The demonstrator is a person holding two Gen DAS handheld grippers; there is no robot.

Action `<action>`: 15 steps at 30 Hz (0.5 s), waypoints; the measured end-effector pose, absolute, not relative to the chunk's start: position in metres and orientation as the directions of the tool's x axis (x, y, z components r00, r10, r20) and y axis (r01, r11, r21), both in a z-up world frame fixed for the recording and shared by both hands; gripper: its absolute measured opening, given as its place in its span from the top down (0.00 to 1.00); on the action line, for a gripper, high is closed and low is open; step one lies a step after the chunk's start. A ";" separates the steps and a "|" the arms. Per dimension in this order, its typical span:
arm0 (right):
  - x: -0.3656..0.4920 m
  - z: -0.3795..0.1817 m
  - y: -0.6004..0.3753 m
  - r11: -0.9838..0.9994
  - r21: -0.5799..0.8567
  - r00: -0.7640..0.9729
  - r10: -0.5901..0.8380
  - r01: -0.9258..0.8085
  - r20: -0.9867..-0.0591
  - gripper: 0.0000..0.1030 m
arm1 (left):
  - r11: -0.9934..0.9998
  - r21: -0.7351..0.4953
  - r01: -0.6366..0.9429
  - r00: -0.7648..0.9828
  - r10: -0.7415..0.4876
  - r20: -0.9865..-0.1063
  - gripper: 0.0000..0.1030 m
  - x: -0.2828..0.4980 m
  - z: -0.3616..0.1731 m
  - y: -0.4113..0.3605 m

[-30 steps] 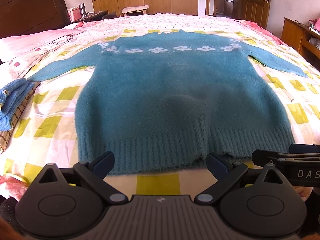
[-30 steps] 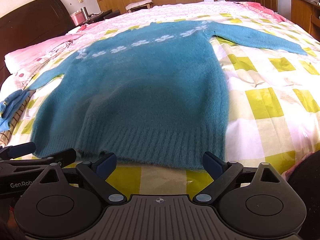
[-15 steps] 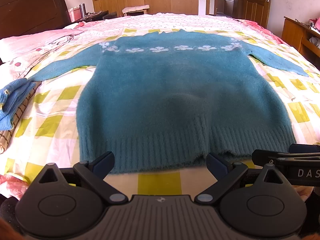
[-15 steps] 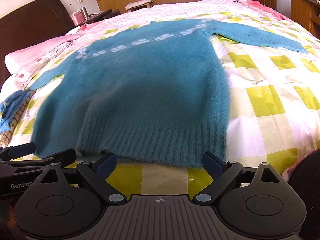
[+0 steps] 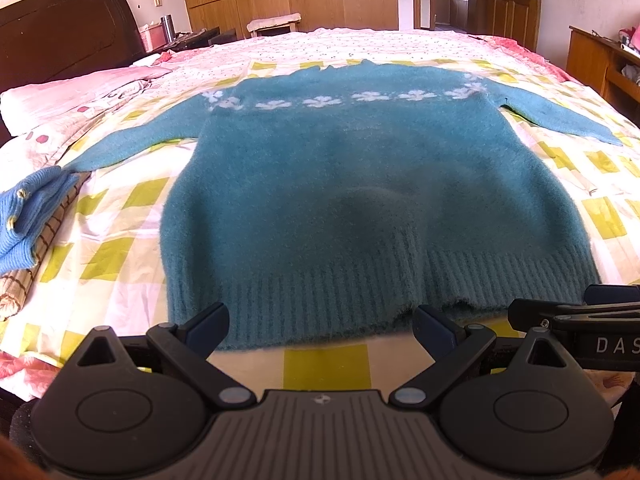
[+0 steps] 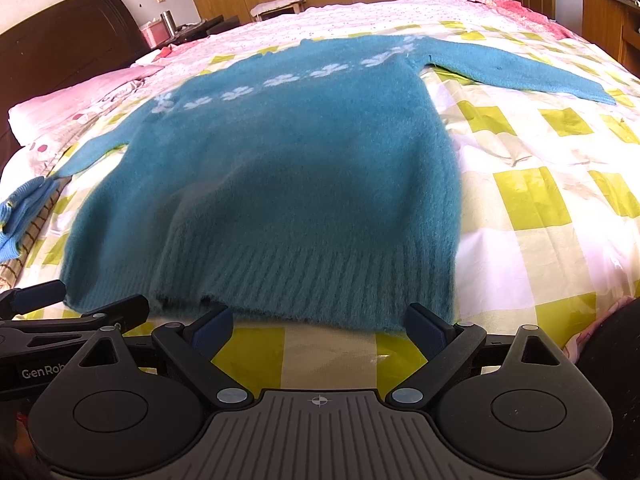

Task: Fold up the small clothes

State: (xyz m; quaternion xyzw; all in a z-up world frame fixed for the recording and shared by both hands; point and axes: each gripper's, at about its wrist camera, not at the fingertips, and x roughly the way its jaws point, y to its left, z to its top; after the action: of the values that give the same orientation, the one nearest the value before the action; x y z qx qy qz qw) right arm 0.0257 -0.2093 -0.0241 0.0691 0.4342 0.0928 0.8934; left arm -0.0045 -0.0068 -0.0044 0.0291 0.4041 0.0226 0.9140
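Starting far left: folded light-blue knit (image 5: 28, 208) sits on a checked mat at the bed edge, just beside the sweater's left cuff. Left sleeve (image 5: 132, 140) runs out flat toward it. Teal sweater (image 5: 360, 184) lies spread flat on the yellow-checked bedsheet (image 5: 116, 248), neck away from the tools, ribbed hem (image 5: 320, 296) nearest them. Long axis runs straight away from both grippers, hem to collar; sleeves stick out sideways. Small hump in the body above the hem, maybe a wrinkle, hard to tell through the fisheye.

Left gripper (image 5: 320, 324) hovers just short of the hem, jaws spread wide, nothing between them. It faces the middle-left stretch of the hem. Right gripper (image 6: 318, 326) sits beside it, jaws also wide apart and empty, facing the hem toward the right corner (image 6: 436, 304). Each tool shows at the edge of the other's view, so they're close together side by side.

Right sleeve (image 6: 520, 70) extends flat out to the far right, well apart from both tools.

Judgement: no fold started yet. Hem is the nearest grab line for both; the left hand is nearer the left corner and sleeve, the right hand nearer the right corner and sleeve. Either way the approach is forward and down onto the hem edge.
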 end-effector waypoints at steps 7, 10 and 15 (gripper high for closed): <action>0.026 -0.023 -0.209 0.974 0.198 0.604 0.222 -0.107 -0.765 0.09 | 0.997 0.072 -0.018 0.671 0.066 -0.739 0.01 -0.004 -0.005 -0.006; 0.026 -0.023 -0.209 0.974 0.197 0.605 0.222 -0.108 -0.765 0.09 | 0.998 0.067 -0.018 0.670 0.062 -0.740 0.01 -0.005 -0.006 -0.005; 0.026 -0.021 -0.210 0.974 0.202 0.612 0.224 -0.105 -0.758 0.10 | 0.998 0.060 -0.009 0.681 0.050 -0.731 0.01 -0.004 -0.004 -0.004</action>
State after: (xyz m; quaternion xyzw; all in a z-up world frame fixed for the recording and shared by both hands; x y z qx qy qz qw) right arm 0.0264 -0.2105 -0.0205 0.0690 0.4306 0.0917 0.8952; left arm -0.0039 -0.0043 -0.0040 0.0259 0.3992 0.0160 0.9164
